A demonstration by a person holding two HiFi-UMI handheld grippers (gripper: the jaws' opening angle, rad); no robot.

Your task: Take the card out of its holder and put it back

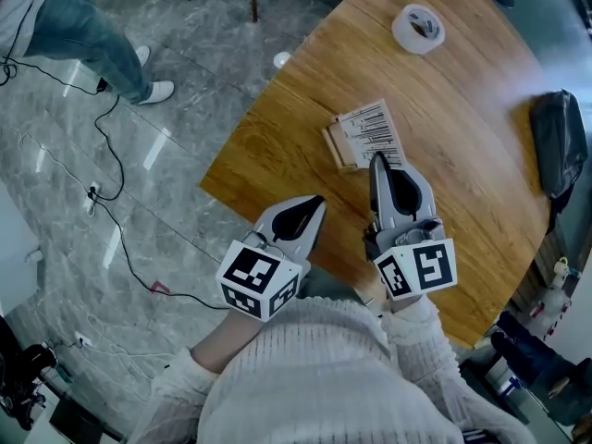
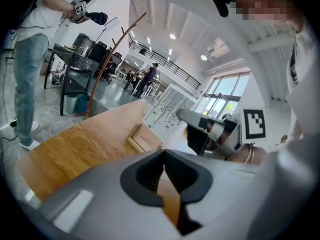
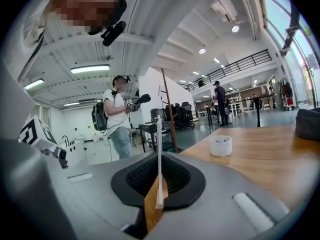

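We see the right gripper (image 1: 379,162) pinching the near edge of the white barcode-printed card (image 1: 372,129). In the right gripper view the card stands edge-on, clamped between the pads. The card lies tilted over the small light wooden card holder (image 1: 337,146) and touches it; we can't tell if it sits in the slot. Both are on the round wooden table (image 1: 277,137). The left gripper (image 1: 316,203) has its tongs pressed together with nothing between them, just beside the right gripper near the table edge. A white tape roll (image 1: 418,28) sits farther back and a black bag (image 1: 558,141) is at the right edge. A person in jeans (image 1: 88,35) stands on the grey marble floor (image 1: 83,248).
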